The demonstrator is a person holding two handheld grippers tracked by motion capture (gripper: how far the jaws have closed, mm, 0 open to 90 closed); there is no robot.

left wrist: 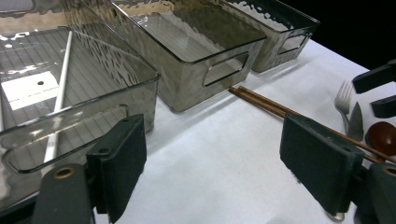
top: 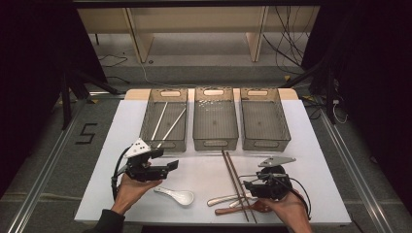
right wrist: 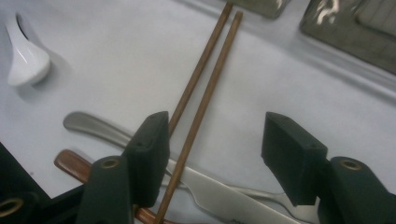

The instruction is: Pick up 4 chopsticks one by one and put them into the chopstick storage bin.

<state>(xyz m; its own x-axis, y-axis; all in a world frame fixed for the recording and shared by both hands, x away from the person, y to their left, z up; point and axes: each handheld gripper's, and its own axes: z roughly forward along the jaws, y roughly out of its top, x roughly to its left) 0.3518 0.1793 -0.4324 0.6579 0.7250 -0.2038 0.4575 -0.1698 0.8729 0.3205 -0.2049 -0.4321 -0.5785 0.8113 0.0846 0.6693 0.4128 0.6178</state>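
Note:
Two brown chopsticks (top: 233, 174) lie side by side on the white table, their near ends crossing a metal knife (right wrist: 224, 196), a fork (left wrist: 343, 100) and a wooden spoon (left wrist: 380, 135). My right gripper (top: 248, 187) hovers low over this pile with its jaws apart. In the right gripper view (right wrist: 215, 140) the chopsticks (right wrist: 205, 79) run between the pads, close beside the left one, and nothing is pinched. My left gripper (top: 167, 167) stands open and empty in front of the left bin. A white ceramic spoon (top: 177, 195) lies near the front edge between the two hands.
Three clear grey bins stand in a row at the back: the left bin (top: 145, 121) holds two white chopsticks (top: 167, 121), the middle bin (top: 215, 143) and right bin (top: 266, 143) hold nothing visible. The table's front edge runs just below the cutlery.

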